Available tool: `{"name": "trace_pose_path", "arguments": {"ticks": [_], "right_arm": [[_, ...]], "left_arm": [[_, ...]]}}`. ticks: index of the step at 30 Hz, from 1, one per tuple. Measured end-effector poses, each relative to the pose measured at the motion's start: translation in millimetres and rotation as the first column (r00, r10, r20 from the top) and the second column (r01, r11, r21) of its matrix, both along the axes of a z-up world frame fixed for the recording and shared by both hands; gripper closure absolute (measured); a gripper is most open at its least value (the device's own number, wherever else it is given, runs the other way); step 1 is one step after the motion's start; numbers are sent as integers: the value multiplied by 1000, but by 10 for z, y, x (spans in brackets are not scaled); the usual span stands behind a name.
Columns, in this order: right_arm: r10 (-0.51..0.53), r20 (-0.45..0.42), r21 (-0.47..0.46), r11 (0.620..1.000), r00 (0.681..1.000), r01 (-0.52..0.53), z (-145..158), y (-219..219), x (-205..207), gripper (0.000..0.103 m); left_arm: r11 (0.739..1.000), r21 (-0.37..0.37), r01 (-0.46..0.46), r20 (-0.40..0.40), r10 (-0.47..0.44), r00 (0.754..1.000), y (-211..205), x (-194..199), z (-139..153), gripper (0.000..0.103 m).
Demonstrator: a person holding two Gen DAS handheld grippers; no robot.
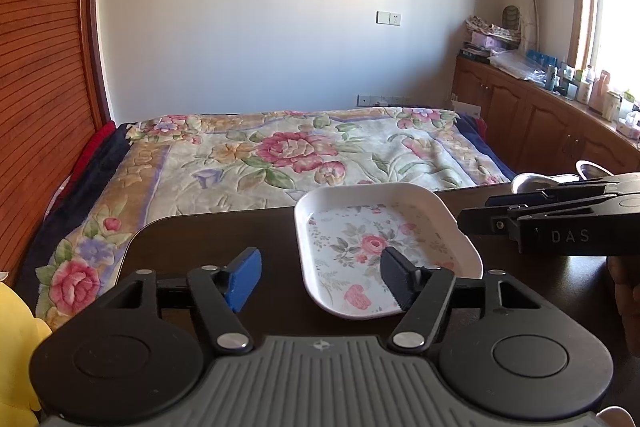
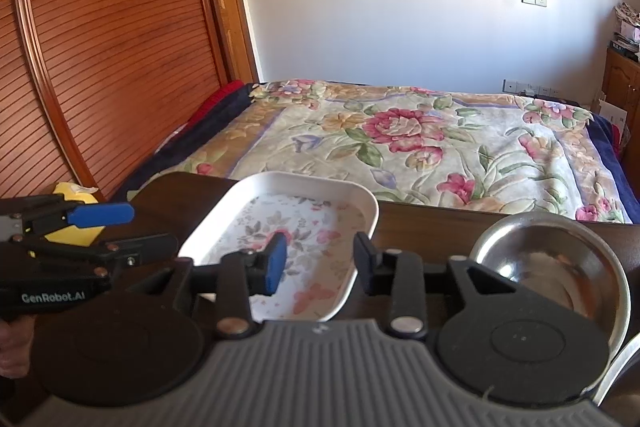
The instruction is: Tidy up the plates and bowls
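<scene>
A white rectangular plate point(image 1: 384, 247) with a flower print lies flat on the dark table point(image 1: 224, 239), its far end near the table edge that faces the bed point(image 1: 280, 151). Both tongs hang just above it and hold nothing. The left gripper point(image 1: 322, 277) stands wide open, its black finger over the plate's printed floor and its blue finger point(image 1: 242, 279) off the plate's left rim, over bare table. The right gripper point(image 2: 320, 263) is open too — its blue finger sits over the inside of the plate and its black one just outside the plate's right rim, so the rim runs between them. Right of the plate, a little apart from it, stands a shiny metal bowl point(image 2: 560, 267); a second metal rim shows beside that bowl at the frame's corner, too cut off to identify. The step in hand looks like the approach to a grasp on the plate, with nothing yet lifted or stacked. The right gripper seems better placed: it would need to drop until the rim sits between the pads, then close firmly on that thin, sloped wall. The plate is shallow and smooth, so a pinch at one edge may let it tilt — lifting slowly would help.
</scene>
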State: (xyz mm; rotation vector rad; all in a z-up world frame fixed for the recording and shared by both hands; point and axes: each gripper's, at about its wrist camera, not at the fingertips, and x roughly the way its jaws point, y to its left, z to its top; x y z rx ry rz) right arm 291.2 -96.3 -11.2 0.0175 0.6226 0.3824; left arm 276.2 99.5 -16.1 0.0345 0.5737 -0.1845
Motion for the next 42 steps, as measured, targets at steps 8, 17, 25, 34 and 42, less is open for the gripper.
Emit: {"name": "trace_pose_path", "arguments": {"ticks": [8,17,25,34,42], "right_arm": [[-19,-8,-12,1000,1000,19,-60,-5,83,55],[-20,-18,-25,999,1000,20,-110,14,130,55],[-25,-27,-32,999,999,24,-143,27,162,56],[-27,-43,-38,999,999,26,-201,27,223,56],[-35,-58,-45,998,998,32,-248,30,264,57]], "left_arm": [[1000,-2,2,-3,-2,1000,2,90,-42,29],[1000,-9,4,-4,-4,1000,0,155,-80,29],[1000,-12,7,-12,-7,1000,-12,247,-147,30],[1000,-17,2,-29,-2,1000,13,286,-218,39],[1000,-23,0,-56,-1,998,23,364,-274,54]]}}
